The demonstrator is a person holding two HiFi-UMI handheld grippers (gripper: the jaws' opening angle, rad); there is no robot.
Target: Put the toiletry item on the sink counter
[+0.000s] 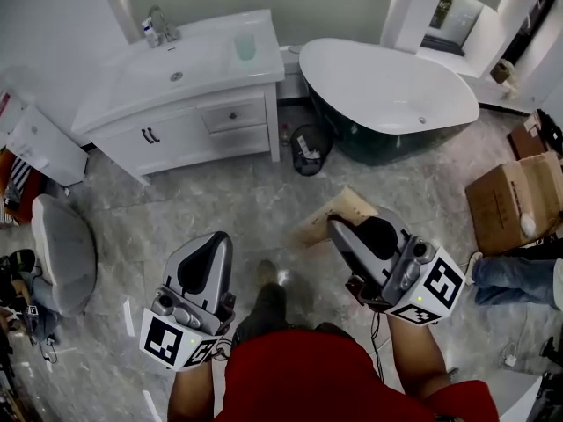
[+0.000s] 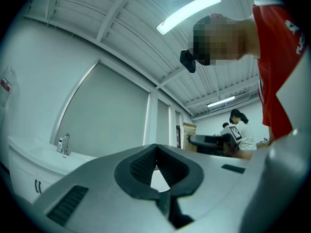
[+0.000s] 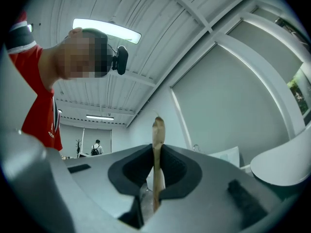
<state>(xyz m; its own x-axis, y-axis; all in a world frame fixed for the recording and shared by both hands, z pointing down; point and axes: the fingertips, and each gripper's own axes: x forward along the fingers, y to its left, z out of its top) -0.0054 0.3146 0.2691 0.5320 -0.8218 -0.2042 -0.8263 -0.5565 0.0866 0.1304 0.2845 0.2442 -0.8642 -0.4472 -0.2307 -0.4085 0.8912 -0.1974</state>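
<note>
We count two grippers: one left gripper [image 1: 211, 246] and one right gripper [image 1: 345, 231]. We count one sink counter [image 1: 123, 95], one tap [image 1: 158, 26] and one green cup [image 1: 245, 46]. We count one bathtub [image 1: 457, 104]. We count one black bin [image 1: 308, 148], one flat cardboard piece [image 1: 327, 218] and one big cardboard box [image 1: 515, 199]. We count one thin brown stick [image 3: 157, 149].
</note>
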